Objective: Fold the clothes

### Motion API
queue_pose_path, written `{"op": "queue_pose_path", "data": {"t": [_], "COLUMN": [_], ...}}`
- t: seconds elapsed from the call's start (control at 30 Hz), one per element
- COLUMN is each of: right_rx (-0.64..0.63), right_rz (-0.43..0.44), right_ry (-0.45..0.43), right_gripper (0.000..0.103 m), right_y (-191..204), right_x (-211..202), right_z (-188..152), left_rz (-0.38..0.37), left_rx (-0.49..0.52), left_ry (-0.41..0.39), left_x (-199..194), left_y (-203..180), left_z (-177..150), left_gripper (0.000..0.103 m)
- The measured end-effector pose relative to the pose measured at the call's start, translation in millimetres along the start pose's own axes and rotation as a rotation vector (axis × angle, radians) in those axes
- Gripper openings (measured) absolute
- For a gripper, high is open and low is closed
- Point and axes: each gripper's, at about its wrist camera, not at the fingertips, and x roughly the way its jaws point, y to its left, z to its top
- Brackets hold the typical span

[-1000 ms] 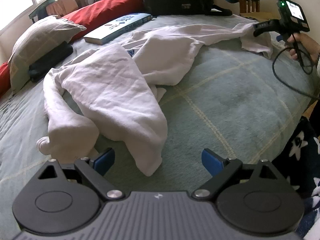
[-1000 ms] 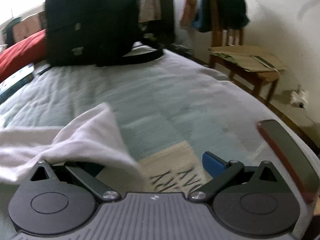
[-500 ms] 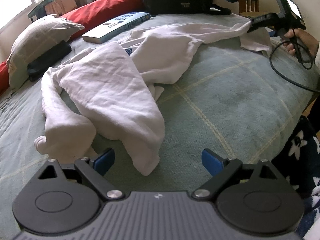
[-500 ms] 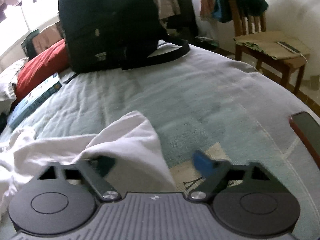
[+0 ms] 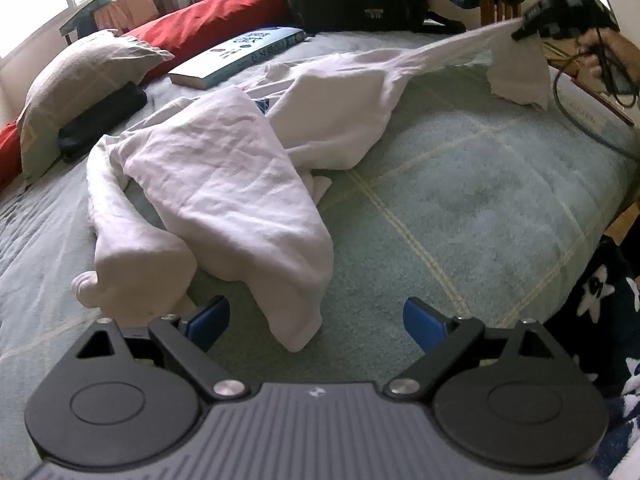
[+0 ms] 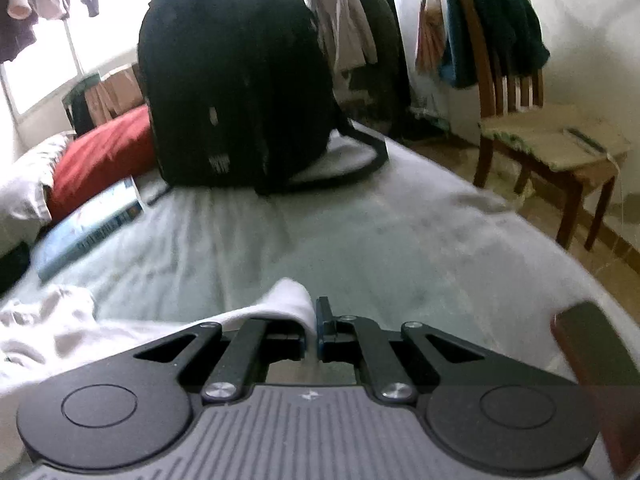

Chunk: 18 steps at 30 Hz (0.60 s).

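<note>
White cloth, a crumpled garment (image 5: 224, 184), is spread over the middle and upper left of the left wrist view, on a pale green bedspread (image 5: 480, 208) crossed by cream lines. The left gripper (image 5: 316, 320) is seen at the bottom of that frame with its blue pads set wide apart and nothing between them; the nearest fold of the garment hangs down to just above the gap, and a rolled end lies against the left pad. From the heap a strip of the cloth is drawn taut toward the upper right of the frame, where it is pinched by the right gripper (image 5: 520, 30), held in a hand (image 5: 604, 60) with a cable looped below it; a loose flap hangs beneath the pinch. In the right wrist view the right gripper's jaws are pressed together low in the centre, with a peak of the garment (image 6: 288, 304) caught between the pads and the rest trailing off to the lower left. Behind it a black backpack (image 6: 240, 80) stands on the bed, a book (image 6: 88, 232) and a red pillow (image 6: 104, 156) are seen at the left, and a wooden chair (image 6: 540, 148) at the right.
</note>
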Motion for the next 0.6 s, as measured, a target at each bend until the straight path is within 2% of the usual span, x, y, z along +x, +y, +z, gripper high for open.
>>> {"op": "queue_pose_path", "data": {"t": [0.07, 0.23, 0.47, 0.6], "right_rx": [-0.002, -0.071, -0.195, -0.232], "right_rz": [0.013, 0.136, 0.292, 0.296], "right_ry": [-0.027, -0.032, 0.145, 0.243], "right_gripper": [0.008, 0.008, 0.008, 0.015], "right_y": [10.1, 58.9, 134.1, 148.3], "right_x": [-7.0, -16.8, 2.1, 14.2], "right_z": [8.3, 8.2, -40.9, -66.7], "left_rz": [-0.003, -0.009, -0.003, -0.002], "left_rx": [-0.002, -0.009, -0.029, -0.044], "left_ry": [-0.003, -0.008, -0.017, -0.019], "left_x": [-0.7, -3.2, -9.7, -11.7], "left_y": [0.0, 1.0, 8.4, 12.9], "left_z": [-1.0, -4.9, -11.3, -14.9], "left_gripper": [0.094, 0.094, 0.094, 0.094]}}
